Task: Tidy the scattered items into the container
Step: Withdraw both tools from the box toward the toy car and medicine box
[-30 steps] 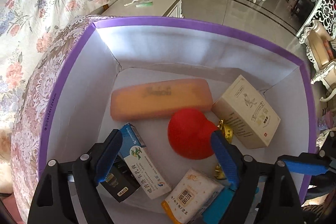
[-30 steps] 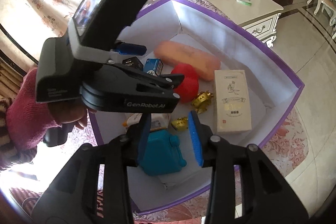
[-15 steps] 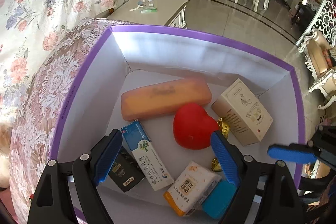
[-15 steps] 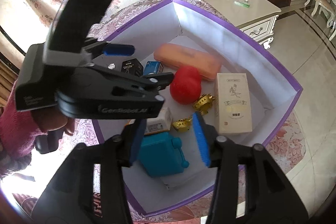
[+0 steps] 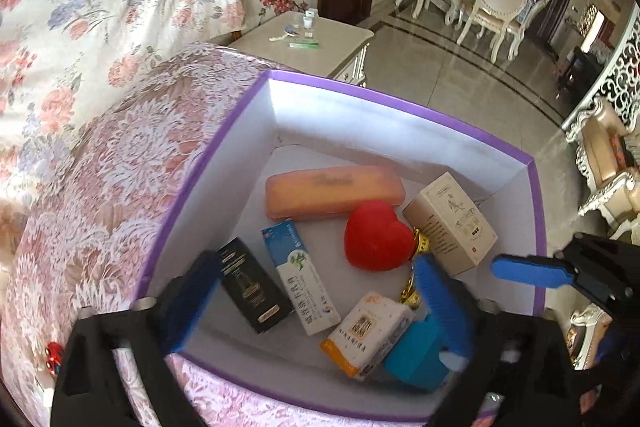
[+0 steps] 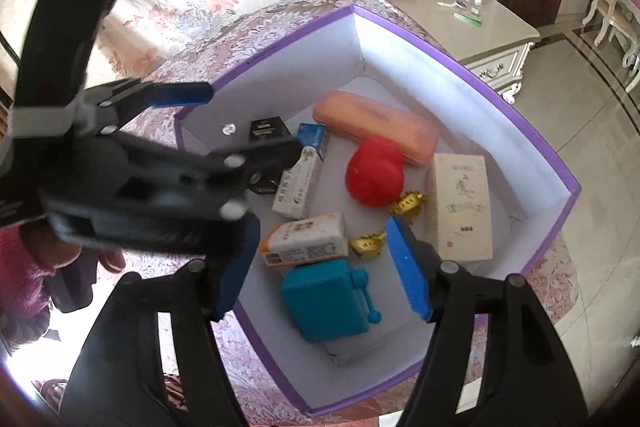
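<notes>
Both open tongs, left (image 5: 316, 301) and right (image 6: 324, 267), have risen, seemingly empty, above box (image 5: 400, 103).

Purple-rimmed white box (image 5: 404, 105) holds a red heart (image 5: 376, 241) (teal case (image 6: 326, 305) too).

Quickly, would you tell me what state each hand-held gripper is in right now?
Left hand-held gripper: open, holding nothing, above the purple box.
Right hand-held gripper: open, holding nothing, above the same box.
</notes>
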`<action>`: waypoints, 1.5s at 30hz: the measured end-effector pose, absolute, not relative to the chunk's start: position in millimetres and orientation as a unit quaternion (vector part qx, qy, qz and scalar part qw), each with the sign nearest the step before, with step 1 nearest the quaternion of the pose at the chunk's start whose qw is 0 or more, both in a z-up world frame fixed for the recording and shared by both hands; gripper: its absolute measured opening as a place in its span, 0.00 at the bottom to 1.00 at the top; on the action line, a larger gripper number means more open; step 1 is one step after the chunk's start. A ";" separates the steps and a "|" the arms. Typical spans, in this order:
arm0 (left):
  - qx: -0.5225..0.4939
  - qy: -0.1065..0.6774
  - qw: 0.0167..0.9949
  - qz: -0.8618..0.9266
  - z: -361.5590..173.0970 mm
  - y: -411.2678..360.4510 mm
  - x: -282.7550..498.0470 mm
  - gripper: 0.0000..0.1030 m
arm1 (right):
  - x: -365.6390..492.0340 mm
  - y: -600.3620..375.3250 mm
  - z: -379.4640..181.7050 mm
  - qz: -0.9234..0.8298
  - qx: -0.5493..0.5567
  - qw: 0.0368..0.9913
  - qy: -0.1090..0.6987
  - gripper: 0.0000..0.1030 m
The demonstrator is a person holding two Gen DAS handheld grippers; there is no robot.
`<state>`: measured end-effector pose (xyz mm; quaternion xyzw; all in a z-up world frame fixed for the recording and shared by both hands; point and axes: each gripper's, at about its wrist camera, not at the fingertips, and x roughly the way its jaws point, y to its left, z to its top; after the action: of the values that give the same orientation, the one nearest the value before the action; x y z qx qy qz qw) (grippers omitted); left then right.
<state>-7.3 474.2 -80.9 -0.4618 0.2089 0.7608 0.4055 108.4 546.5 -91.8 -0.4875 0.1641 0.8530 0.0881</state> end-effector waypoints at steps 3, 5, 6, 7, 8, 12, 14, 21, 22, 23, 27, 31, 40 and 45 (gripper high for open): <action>-0.461 0.197 0.403 0.766 -76.6 458.5 -9.3 1.00 | 101.6 540.0 -88.8 0.855 -0.486 0.086 0.159 0.70; -0.460 0.190 0.399 0.770 -73.0 448.3 -8.7 1.00 | 98.3 534.9 -87.7 0.856 -0.486 0.085 0.154 0.72; -0.460 0.187 0.397 0.772 -71.4 444.0 -8.9 1.00 | 97.0 532.7 -87.7 0.856 -0.487 0.086 0.152 0.72; -0.459 0.183 0.396 0.774 -69.8 439.4 -9.2 1.00 | 95.7 530.7 -87.7 0.855 -0.489 0.087 0.151 0.72; -0.459 0.181 0.392 0.776 -69.3 433.4 -10.2 1.00 | 94.5 528.6 -87.7 0.854 -0.490 0.088 0.150 0.73; -0.462 0.170 0.377 0.785 -67.5 409.0 -14.9 1.00 | 92.1 520.2 -87.1 0.853 -0.494 0.089 0.146 0.74; -0.463 0.165 0.369 0.789 -66.6 396.8 -17.3 1.00 | 90.9 513.9 -85.6 0.853 -0.494 0.088 0.142 0.74; -0.466 0.147 0.341 0.803 -63.5 354.0 -25.5 1.00 | 75.2 481.9 -83.0 0.857 -0.497 0.062 0.124 0.75; -0.466 0.145 0.337 0.805 -63.1 347.9 -26.7 1.00 | 72.0 476.4 -83.0 0.857 -0.497 0.057 0.122 0.76; -0.466 0.142 0.333 0.807 -62.7 341.8 -27.8 1.00 | 68.8 470.8 -83.0 0.858 -0.497 0.052 0.120 0.76; -0.471 0.131 0.312 0.815 -61.1 312.7 -34.9 1.00 | 56.0 448.2 -82.2 0.861 -0.496 0.028 0.113 0.76; -0.470 0.123 0.290 0.825 -56.8 282.7 -39.8 1.00 | 43.5 426.1 -81.8 0.862 -0.497 0.009 0.101 0.79; -0.476 0.104 0.256 0.835 -57.9 229.0 -43.4 1.00 | 27.7 384.3 -83.8 0.862 -0.501 -0.022 0.075 0.79; -0.479 0.100 0.245 0.837 -60.6 212.7 -40.0 1.00 | 24.7 374.6 -89.0 0.856 -0.510 -0.025 0.074 0.80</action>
<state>-40.0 212.7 -60.6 -0.4788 0.1004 0.8372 0.2446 24.7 374.6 -89.0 -0.5104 0.0744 0.8563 -0.0249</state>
